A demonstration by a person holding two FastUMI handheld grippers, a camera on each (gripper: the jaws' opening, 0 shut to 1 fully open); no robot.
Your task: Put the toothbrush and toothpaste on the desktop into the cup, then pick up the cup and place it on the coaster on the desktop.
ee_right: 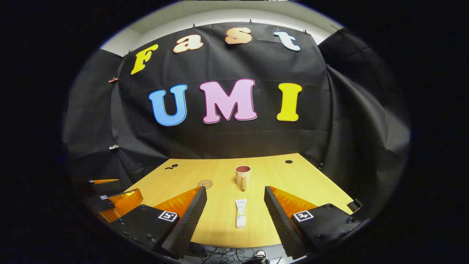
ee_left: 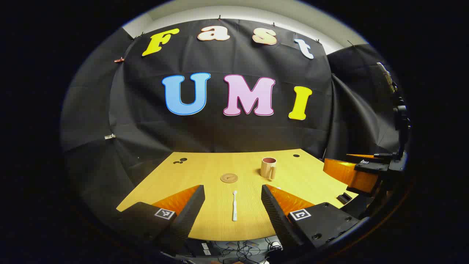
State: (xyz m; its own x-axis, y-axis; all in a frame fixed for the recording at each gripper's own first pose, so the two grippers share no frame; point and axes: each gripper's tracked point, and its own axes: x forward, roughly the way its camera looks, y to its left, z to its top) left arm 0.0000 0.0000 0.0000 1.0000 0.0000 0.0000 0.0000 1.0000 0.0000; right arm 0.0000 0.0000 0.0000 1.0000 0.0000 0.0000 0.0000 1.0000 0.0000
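I am holding both grippers above the near edge of the surface (ee_left: 220,165), fingers spread wide and gripping nothing. My left gripper (ee_left: 232,205) is framing the toothbrush (ee_left: 234,207); my right gripper (ee_right: 235,211) is framing the toothpaste (ee_right: 241,212). The cup (ee_right: 243,176) is standing farther off, the coaster (ee_left: 229,178) to its left. The brush looks light and stiff, so I'd grip mid-handle; the tube seems soft, best pinched across its flat body.
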